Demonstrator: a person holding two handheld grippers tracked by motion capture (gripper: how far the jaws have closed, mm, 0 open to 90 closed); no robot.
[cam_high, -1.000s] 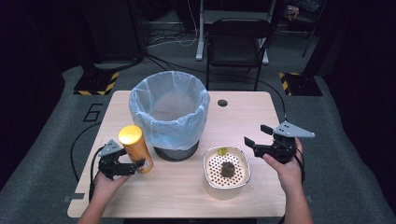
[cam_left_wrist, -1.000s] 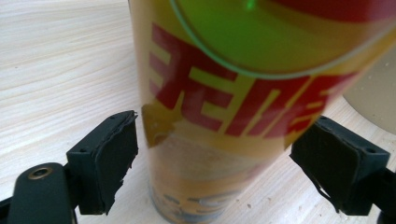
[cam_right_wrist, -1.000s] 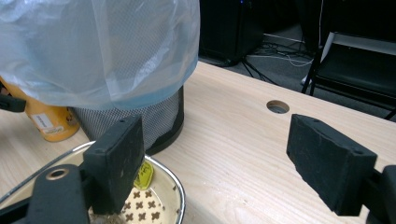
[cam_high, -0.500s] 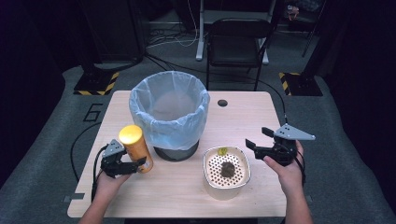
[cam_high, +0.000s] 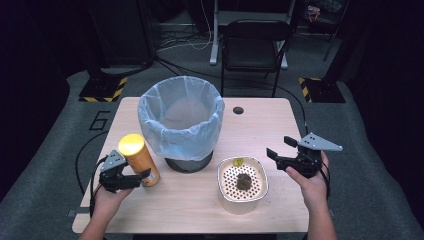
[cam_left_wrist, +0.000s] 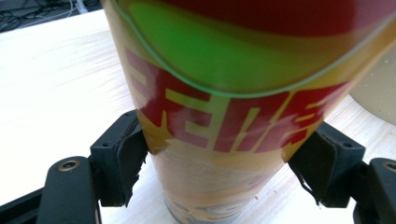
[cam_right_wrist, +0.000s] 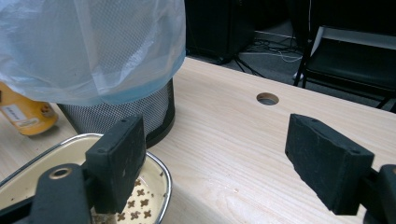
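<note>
Already the yellow can (cam_high: 138, 158) was held by the left gripper (cam_high: 141, 176), low down near its bottom. Its two black jaws had just been closed, and they were seen pressed on both sides of the can (cam_left_wrist: 219, 116) in the left gripper view. The can was tipped a little, its gold top toward eleven o'clock, and one edge of its base looked lifted off the table (cam_high: 260, 125). From the middle of the table, the can was placed at about eight o'clock, just beside the bin (cam_high: 181, 120).

The bin was lined with a pale blue bag and was stood in the middle of the table. At about five o'clock, a cream tray (cam_high: 243, 179) with small holes was set near the bin. A dark lump (cam_high: 243, 180) and a small green bit (cam_high: 238, 161) were left in the tray.

The right gripper (cam_high: 280, 150) was held at about four o'clock, just beside the tray and off the table. Its jaws were kept apart and nothing was held between them.

So the grabbing part seemed done. The can was not yet put in the bin. It probably had to be lifted higher and carried over the rim toward one o'clock, then let go. The bits in the tray were not yet touched.
</note>
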